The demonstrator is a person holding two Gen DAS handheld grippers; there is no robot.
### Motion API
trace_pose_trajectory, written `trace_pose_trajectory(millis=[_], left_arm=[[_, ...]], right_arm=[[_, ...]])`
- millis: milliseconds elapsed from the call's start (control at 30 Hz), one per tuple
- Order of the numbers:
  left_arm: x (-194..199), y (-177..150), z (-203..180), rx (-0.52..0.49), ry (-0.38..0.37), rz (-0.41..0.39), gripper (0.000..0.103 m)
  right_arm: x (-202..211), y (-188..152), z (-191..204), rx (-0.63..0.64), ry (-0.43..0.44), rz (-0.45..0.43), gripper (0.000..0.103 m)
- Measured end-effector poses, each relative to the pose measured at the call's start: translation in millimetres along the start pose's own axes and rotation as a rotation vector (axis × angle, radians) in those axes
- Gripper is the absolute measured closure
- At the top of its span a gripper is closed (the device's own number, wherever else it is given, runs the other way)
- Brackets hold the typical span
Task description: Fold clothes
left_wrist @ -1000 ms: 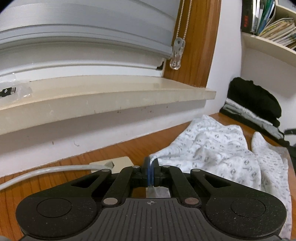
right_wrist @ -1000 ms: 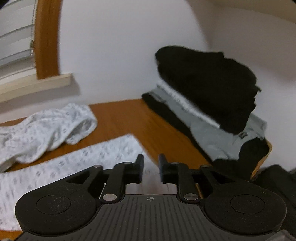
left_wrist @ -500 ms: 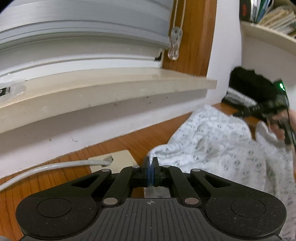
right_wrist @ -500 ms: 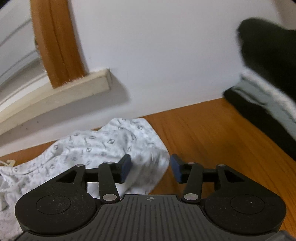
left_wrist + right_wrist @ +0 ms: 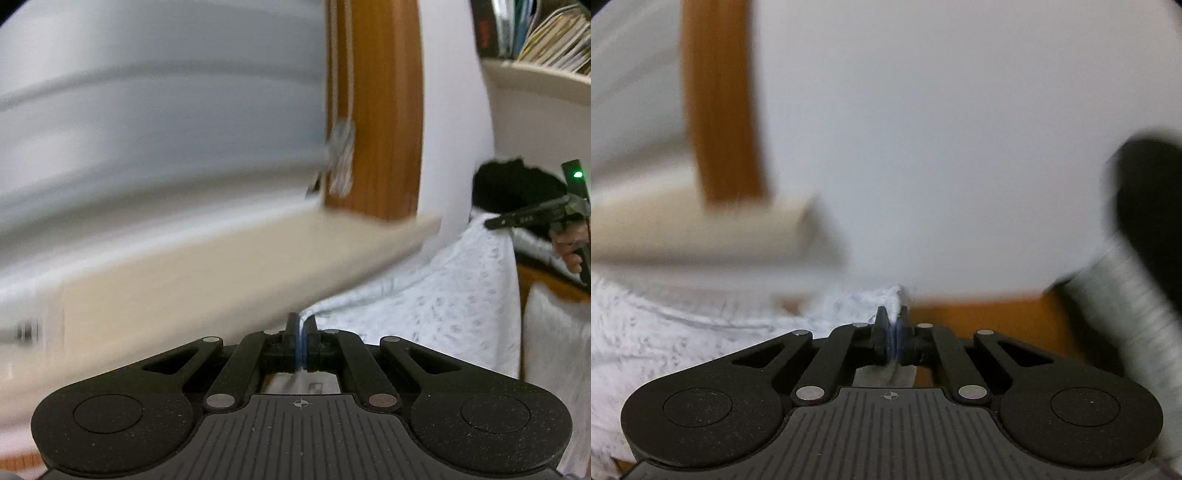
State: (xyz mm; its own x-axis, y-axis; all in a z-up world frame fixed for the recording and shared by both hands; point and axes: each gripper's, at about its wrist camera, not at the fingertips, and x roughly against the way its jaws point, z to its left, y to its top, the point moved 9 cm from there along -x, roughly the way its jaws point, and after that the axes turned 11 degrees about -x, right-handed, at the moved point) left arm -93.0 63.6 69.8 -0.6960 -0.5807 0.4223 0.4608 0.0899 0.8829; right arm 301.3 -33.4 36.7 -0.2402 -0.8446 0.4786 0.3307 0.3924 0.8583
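The left gripper [image 5: 302,332] is clamping an edge of the white patterned garment [image 5: 443,306], its blue pads pressed together on the cloth, and the fabric is stretching away from it toward two o'clock, lifted off the worktop. Out at that end, at about three o'clock in the left wrist view, the right gripper [image 5: 493,222] is showing as a dark bar with a small green light above it, carried by the person's hand [image 5: 570,245], and the cloth is draping down from just beside its tip. Seen from its own camera, the right gripper [image 5: 894,334] is pinching a bunched corner of the same garment [image 5: 665,332] between its fingers, with a little peak of cloth poking up above them; the rest of the fabric is spreading off toward nine o'clock and sagging low. A strip of orange-brown worktop [image 5: 979,317] is showing just behind the fingers, toward three o'clock. Further right, a stack of folded clothes [image 5: 1145,240], black on top and grey beneath, is sitting against the white wall. Behind the left gripper, a cream window sill [image 5: 221,266] is running across at ten o'clock under pale blinds, with a wooden frame [image 5: 384,110] standing at twelve o'clock and a bookshelf [image 5: 535,74] at two o'clock. Both views are blurred.
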Motion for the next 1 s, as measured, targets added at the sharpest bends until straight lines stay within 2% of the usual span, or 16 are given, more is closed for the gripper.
trace_pose_trajectory(millis=[67, 133, 167, 233, 267, 300, 333, 367, 400, 433, 533, 667, 867, 1000], left_arm=[[-19, 17, -8, -0.012, 0.014, -0.004, 0.102], [-40, 31, -17, -0.028, 0.027, 0.003, 0.1], [-56, 27, -26, -0.043, 0.025, 0.042, 0.097], [-73, 13, -38, -0.045, 0.019, 0.112, 0.095], [-77, 7, -43, -0.045, 0.017, 0.136, 0.092], [-70, 2, -43, -0.041, 0.021, 0.127, 0.088], [-63, -2, -43, -0.036, 0.026, 0.118, 0.078], [-52, -6, -39, -0.028, 0.029, 0.11, 0.07], [-41, -9, -34, -0.021, 0.038, 0.106, 0.067], [-28, -13, -25, -0.016, 0.052, 0.103, 0.067], [14, -26, 5, 0.0, 0.107, 0.104, 0.062], [82, -55, 52, 0.034, 0.202, 0.134, 0.051], [170, -124, 110, 0.108, 0.337, 0.234, 0.049], [210, -171, 130, 0.204, 0.392, 0.288, 0.048]], right_arm=[[24, 27, -16, -0.004, -0.042, -0.07, 0.099], [35, 42, -31, 0.005, -0.104, -0.102, 0.099], [35, 43, -38, 0.01, -0.158, -0.107, 0.098], [25, 32, -53, 0.001, -0.248, -0.054, 0.091], [19, 20, -58, -0.021, -0.266, -0.001, 0.082], [19, 9, -58, -0.039, -0.258, 0.02, 0.08], [24, -2, -55, -0.049, -0.228, 0.015, 0.078], [31, -13, -49, -0.045, -0.193, 0.008, 0.065], [35, -25, -41, -0.025, -0.164, 0.013, 0.05], [37, -37, -32, 0.004, -0.134, 0.029, 0.047], [40, -72, 5, 0.083, -0.055, 0.069, 0.047], [39, -102, 55, 0.105, 0.053, 0.092, 0.047], [44, -114, 71, 0.107, 0.052, 0.048, 0.047], [46, -120, 56, 0.059, 0.034, 0.066, 0.046]])
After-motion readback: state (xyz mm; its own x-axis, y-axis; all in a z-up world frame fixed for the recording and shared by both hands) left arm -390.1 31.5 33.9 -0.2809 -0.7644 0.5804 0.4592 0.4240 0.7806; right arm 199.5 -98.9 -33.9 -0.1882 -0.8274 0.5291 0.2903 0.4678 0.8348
